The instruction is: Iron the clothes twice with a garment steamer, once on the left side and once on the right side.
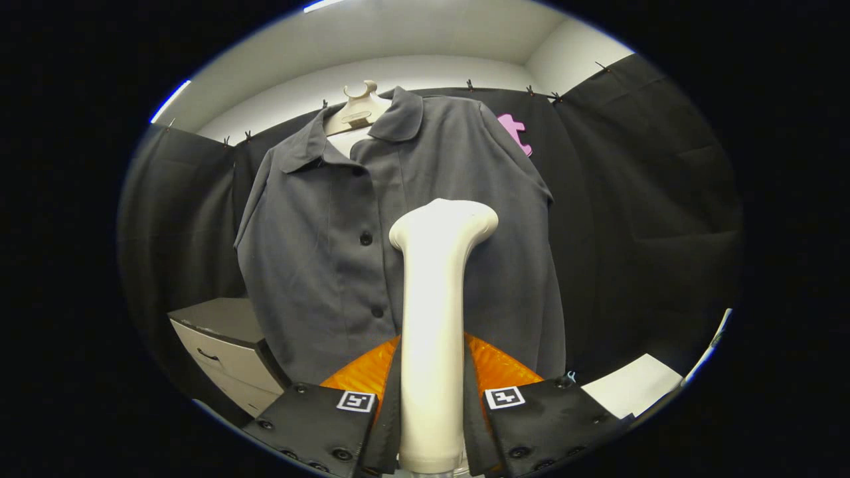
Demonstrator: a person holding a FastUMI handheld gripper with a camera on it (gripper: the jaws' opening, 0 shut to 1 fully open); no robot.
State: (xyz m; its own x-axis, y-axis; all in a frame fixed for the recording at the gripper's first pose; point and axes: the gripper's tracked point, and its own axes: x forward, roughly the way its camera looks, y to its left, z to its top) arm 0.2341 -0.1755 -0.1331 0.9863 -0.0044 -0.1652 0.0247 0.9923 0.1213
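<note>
Tool found clenched on the garment steamer, both fingers pressed against the lower handle from either side, handle running up between them toward 12 o'clock. Steamer head flared at the top, tipped toward 1 o'clock, standing in front of the shirt's right-hand panel; whether touching the cloth or just short of it, cannot tell. Judged rigid, smooth-walled plastic, moderately light but top-weighted by the head: liable to twist or slide in a loose grip, so hold best kept low on the straight shaft as now, squarely across its width, not on the flare. Grey shirt hung on a pale hanger at 12 o'clock beyond the steamer, buttoned down the front, collar open, hem falling behind the fingers. Judged soft, thin and free-hanging: bound to swing and bunch under a hard push, so light, steady passes advised, clear of the buttons. Drawer cabinet noted at 8 o'clock beside the shirt's lower edge; a white sheet at 4 o'clock. Neither side of the shirt showing any mark by which a finished pass could be confirmed; progress not determinable.
</note>
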